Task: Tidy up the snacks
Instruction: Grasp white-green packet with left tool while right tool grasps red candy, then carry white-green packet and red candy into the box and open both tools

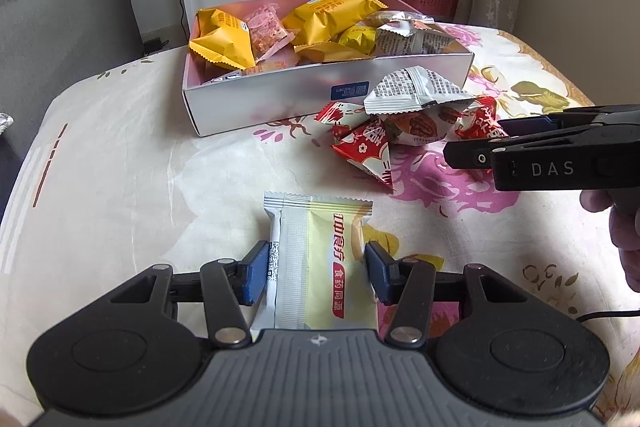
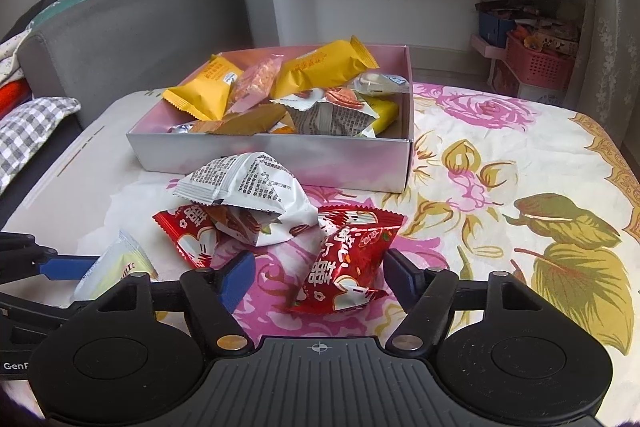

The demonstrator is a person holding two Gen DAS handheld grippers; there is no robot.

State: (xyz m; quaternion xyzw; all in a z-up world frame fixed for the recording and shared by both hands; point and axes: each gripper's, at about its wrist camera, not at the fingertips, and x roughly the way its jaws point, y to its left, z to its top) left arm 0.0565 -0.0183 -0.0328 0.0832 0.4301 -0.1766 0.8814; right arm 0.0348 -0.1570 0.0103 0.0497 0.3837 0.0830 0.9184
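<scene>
Pale yellow packet point(image 1: 320, 263) clamped by left gripper point(image 1: 316, 273), angled down

one shallow silver cardboard box point(image 2: 272, 155) holds four yellow foil snack packets point(image 2: 324, 67). on the flowered cloth lie two red foil packets point(image 2: 352, 267), one white printed packet point(image 2: 248, 183) and one pale yellow-and-white packet point(image 1: 320, 259).

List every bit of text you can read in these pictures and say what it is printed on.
"DAS": side of the right gripper, in white letters.
"食药同源": red band on the pale yellow snack packet between the pads of the left gripper.
"GenF", cut off by the frame edge: body of the left gripper.
"囍": red snack packet.
Too small to read: print on the white snack packet, blue label on the box.
</scene>
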